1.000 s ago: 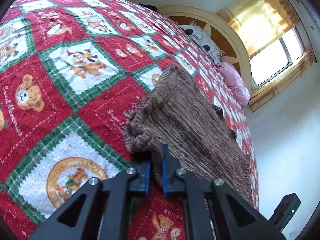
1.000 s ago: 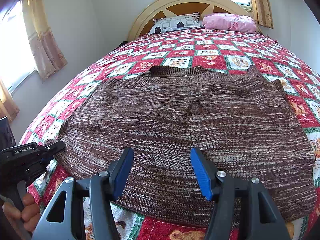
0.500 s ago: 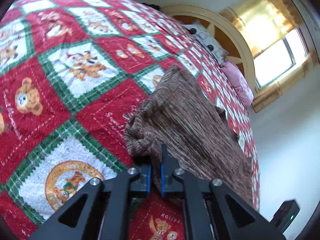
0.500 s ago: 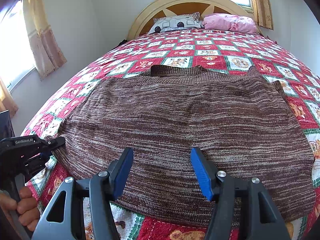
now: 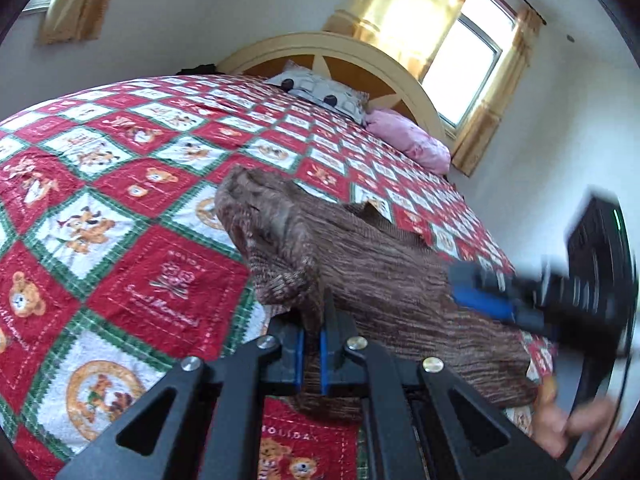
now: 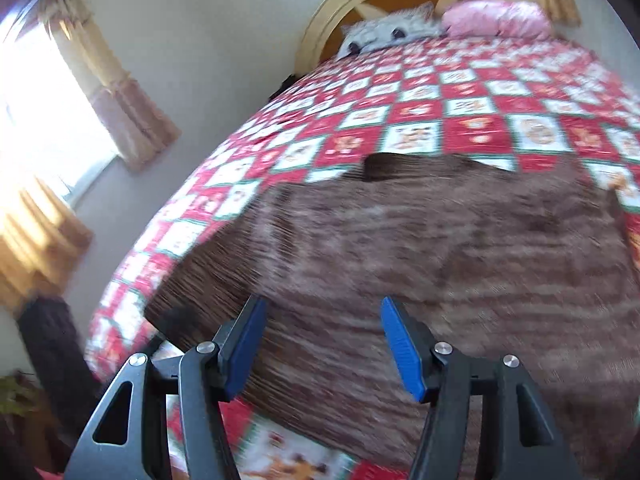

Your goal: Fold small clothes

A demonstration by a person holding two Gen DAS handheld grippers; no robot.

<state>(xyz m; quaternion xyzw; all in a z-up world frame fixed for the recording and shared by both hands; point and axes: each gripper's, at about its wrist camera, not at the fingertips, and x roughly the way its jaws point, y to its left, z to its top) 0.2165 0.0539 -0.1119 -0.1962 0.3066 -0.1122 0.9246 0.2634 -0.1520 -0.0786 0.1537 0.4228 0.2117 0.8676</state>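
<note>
A brown striped knit sweater [image 5: 384, 280] lies spread on the red, white and green bear quilt [image 5: 132, 256]. My left gripper [image 5: 311, 350] is shut on the sweater's near left corner, and that edge is lifted and bunched above the blue pads. In the right wrist view the sweater [image 6: 440, 264] fills the middle, blurred. My right gripper [image 6: 324, 344] stands open just above its near hem with nothing between the fingers. The right gripper [image 5: 492, 302] also shows blurred at the right of the left wrist view, with a hand [image 5: 568, 420] below it.
A cream headboard [image 5: 344, 46], a grey spotted pillow [image 5: 320, 94] and a pink pillow [image 5: 408, 142] sit at the far end of the bed. Curtained windows [image 5: 460, 60] are behind the headboard and on the left wall [image 6: 44, 128]. The quilt [image 6: 460, 108] stretches beyond the sweater.
My left gripper has closed fully on the sweater's corner, rolled and risen, pulling that edge up. The right gripper has lifted and tilted, staying open; the view has blurred.
</note>
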